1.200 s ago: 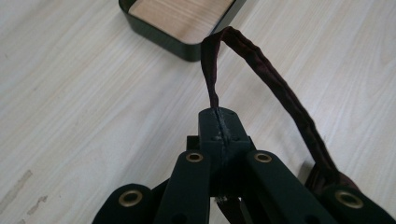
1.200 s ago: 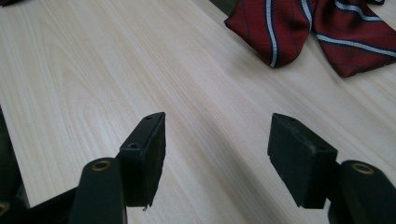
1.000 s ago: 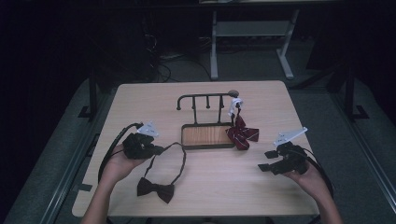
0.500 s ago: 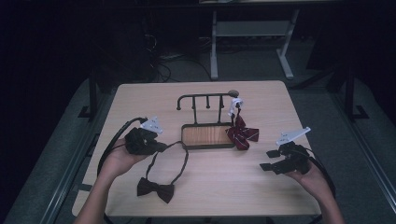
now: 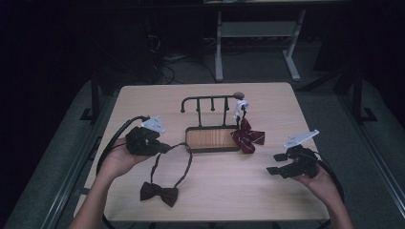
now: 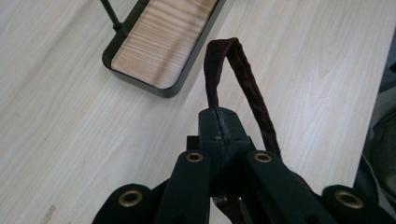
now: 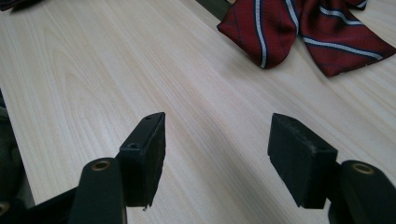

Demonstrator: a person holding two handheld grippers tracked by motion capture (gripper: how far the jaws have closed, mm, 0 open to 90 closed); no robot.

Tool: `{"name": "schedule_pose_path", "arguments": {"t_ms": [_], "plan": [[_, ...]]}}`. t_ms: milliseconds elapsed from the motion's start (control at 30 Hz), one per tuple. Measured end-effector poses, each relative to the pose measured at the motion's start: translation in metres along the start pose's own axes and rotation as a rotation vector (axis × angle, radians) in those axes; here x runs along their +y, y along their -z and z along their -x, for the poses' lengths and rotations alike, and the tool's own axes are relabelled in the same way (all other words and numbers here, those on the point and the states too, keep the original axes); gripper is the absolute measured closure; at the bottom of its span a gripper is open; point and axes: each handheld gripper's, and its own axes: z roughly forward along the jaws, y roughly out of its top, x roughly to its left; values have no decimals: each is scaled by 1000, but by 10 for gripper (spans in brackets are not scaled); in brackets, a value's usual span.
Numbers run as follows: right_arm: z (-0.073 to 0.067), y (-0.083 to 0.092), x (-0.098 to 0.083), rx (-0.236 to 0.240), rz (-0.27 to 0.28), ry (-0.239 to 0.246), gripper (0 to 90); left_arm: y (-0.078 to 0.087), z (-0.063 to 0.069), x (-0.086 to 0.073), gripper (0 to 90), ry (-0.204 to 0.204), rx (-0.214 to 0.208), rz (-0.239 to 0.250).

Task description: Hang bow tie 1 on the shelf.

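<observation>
A: Darkness surrounds a pale wooden bench [image 5: 267, 191], on which a black rack with a wooden tray base [image 5: 212, 138] is seen near the middle.

B: And what is held by the left gripper [image 5: 162, 147]?

A: Its jaws are pressed together on the neck strap [image 6: 243, 70] of a dark bow tie [image 5: 158, 193]. In the left gripper view the strap is seen rising as a loop straight out of the closed jaw tips, with the tray's corner just beyond it.

B: Where is the bow itself placed relative to that gripper?

A: From the high view, the bow is seen lying on the bench, nearer the person than the gripper and slightly to its right. The strap is drawn up from the bow to the jaws in a long loop, one side of it passing close to the tray's front left corner.

B: And the right gripper [image 5: 278, 163]?

A: Its jaws are spread, with nothing between them but bare bench. It is held low at the right side, well apart from the dark tie. A red striped bow tie [image 7: 303, 30] is seen ahead of it, hanging from the rack's right end and resting against the bench.
</observation>
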Motion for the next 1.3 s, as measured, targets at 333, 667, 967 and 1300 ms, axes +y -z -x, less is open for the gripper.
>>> {"name": "schedule_pose_path", "arguments": {"t_ms": [333,667,967,1300], "plan": [[2,-2,1,8,-2,-3,366,7,0,7,900,-9,-12,-1],[3,-1,0,8,-2,-5,367,13,0,11,900,-16,-16,9],[2,-1,1,2,-4,7,368,21,0,12,900,-28,-13,22],[0,0,2,-2,-5,5,370,29,0,15,900,-39,-7,28]]}}
